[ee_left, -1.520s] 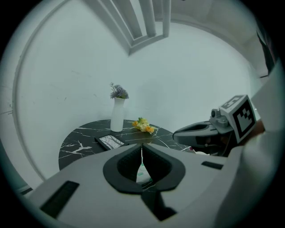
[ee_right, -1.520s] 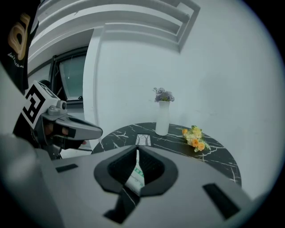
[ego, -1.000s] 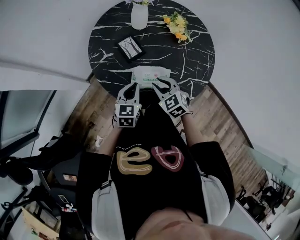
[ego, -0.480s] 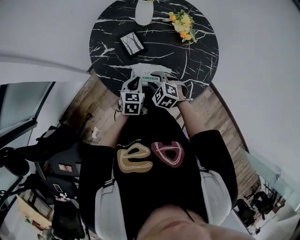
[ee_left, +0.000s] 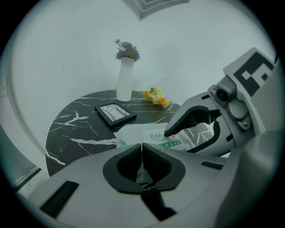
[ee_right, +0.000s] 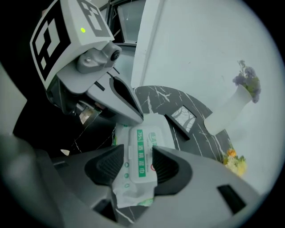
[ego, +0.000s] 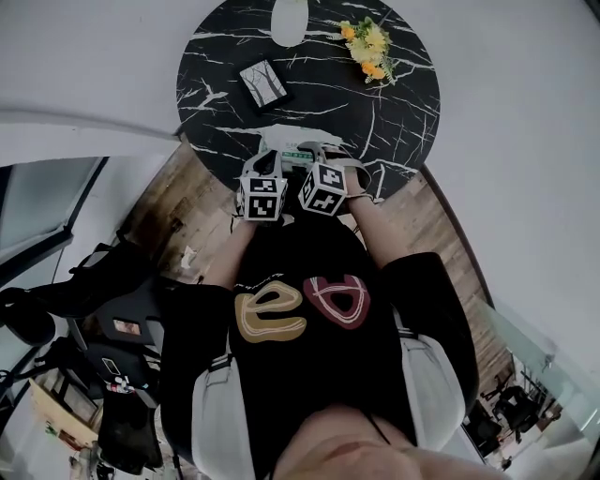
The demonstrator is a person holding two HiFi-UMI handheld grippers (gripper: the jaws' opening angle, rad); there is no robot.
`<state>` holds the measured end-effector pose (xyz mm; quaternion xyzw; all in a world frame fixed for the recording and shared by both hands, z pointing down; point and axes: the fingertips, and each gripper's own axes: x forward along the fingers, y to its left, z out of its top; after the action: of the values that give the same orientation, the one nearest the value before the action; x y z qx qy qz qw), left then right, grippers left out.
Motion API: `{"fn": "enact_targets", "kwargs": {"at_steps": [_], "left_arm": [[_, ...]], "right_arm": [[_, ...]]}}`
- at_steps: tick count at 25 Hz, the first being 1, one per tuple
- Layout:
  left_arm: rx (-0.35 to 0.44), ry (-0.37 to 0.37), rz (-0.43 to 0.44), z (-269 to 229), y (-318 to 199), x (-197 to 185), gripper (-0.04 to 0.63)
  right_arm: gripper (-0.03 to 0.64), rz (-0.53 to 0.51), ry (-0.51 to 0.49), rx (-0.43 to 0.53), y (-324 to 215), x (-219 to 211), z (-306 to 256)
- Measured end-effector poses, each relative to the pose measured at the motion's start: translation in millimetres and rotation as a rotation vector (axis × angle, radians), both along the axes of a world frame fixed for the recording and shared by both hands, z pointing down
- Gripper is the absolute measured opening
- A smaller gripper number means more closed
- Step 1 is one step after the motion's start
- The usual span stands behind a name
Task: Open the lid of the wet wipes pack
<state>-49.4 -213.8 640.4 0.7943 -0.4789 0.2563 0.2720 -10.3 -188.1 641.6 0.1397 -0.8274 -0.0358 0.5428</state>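
Observation:
The white wet wipes pack (ego: 292, 150) lies flat near the front edge of the round black marble table (ego: 394, 103). In the right gripper view the pack (ee_right: 140, 151) shows its flip lid with a green strip, closed. My right gripper (ee_right: 136, 160) points steeply down over the pack's near end. Its jaws are opening and straddle the pack, with the pads off it. My left gripper (ee_left: 141, 147) is shut with nothing in it and hovers just left of the pack (ee_left: 133, 133). In the head view the left gripper (ego: 265, 161) and the right gripper (ego: 328, 157) sit side by side.
A white vase (ego: 291, 14) stands at the table's far edge, with a framed picture (ego: 263, 82) at mid left and yellow flowers (ego: 367, 45) at far right. Wooden floor lies under the table's near edge, and dark clutter stands at the lower left.
Both grippers have sunk toward the table and come closer together over the pack's near edge. The right gripper has rolled and tipped downward.

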Motion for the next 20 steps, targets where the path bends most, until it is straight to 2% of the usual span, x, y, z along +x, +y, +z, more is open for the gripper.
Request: {"fn": "enact_targets", "kwargs": {"at_steps": [9, 10, 15, 20], "left_arm": [[-0.038, -0.011, 0.01, 3, 0, -1, 0.018], [-0.039, -0.017, 0.011, 5, 0, -1, 0.018], [-0.017, -0.026, -0.006, 6, 1, -1, 0.018], [-0.027, -0.017, 0.001, 12, 0, -1, 0.017]], "right_arm": [[0.2, -0.005, -0.033, -0.095, -6, 0, 2], [0.176, 0.0, -0.035, -0.099, -7, 1, 2], [0.175, 0.011, -0.055, -0.11, -9, 0, 2], [0.173, 0.033, -0.078, -0.191, -12, 1, 1]]}}
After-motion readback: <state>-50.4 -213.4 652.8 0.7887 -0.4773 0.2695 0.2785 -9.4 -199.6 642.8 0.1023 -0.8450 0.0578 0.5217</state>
